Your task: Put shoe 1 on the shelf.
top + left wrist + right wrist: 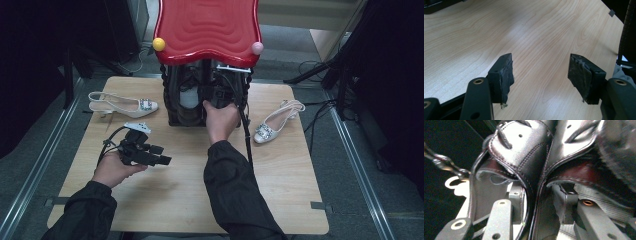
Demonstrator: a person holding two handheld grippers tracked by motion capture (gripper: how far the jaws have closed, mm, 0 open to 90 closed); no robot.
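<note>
A pair of black leather shoes (524,152) with dark red lining stands side by side on the low shelf of a red-topped rack (207,27). In the high view the black shoes (182,116) sit in shadow under that top. My right gripper (216,94) reaches into the shelf. In the right gripper view the right gripper (541,205) is open, straddling the two touching inner walls of the shoes, with a gap beside the right pad (564,205). My left gripper (164,160) hovers over the wooden table (175,200) at the left. The left gripper (540,77) is open and holds nothing.
A white slingback shoe (122,105) with a jewelled buckle lies at the table's back left, and its mate (275,122) lies at the right. The rack has yellow (159,44) and pink (257,48) balls at its front corners. Cables trail on the floor.
</note>
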